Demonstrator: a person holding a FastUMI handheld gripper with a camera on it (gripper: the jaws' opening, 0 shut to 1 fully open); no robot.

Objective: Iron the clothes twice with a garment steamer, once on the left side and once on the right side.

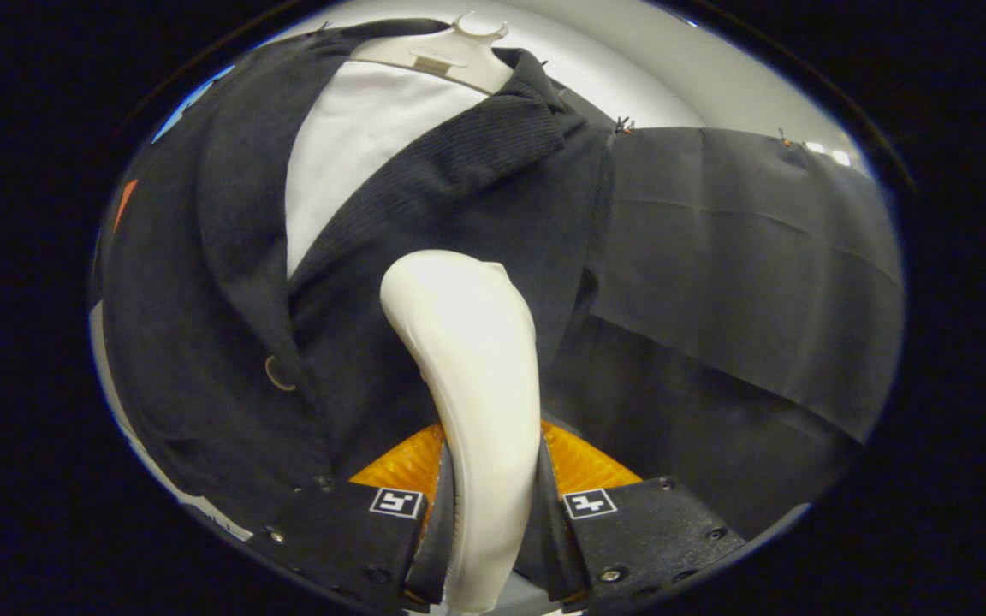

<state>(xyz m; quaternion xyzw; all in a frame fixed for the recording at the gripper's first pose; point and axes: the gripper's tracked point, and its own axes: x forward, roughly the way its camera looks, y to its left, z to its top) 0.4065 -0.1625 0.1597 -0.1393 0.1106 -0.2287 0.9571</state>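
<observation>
Cream-white plastic, smooth and curved: that is the garment steamer (467, 376), whose handle runs up from between the fingers of the claw (493, 513), both of which press against its sides, so the claw is clamped on the steamer. Its rounded head stands just ahead of the fingers, against or very close to the dark jacket (459, 214); I cannot tell whether it actually touches the cloth. The jacket hangs beyond the fingers on a pale hanger (450, 56), over a white inner garment (356, 145) showing in the open neck. A round button (277, 374) sits on the jacket front to the left of the steamer head. To the right of the jacket hangs a plain dark cloth (750, 257).

Judging by the head's place, right of the button line, the pass in hand looks to be on that panel. To do it well, I would keep the head flat and light on the fabric, travel slowly in one straight line along the panel, and stay clear of the lapel fold and button.

No brand or readable writing shows; the finger mounts carry only square coded markers (396, 502)
</observation>
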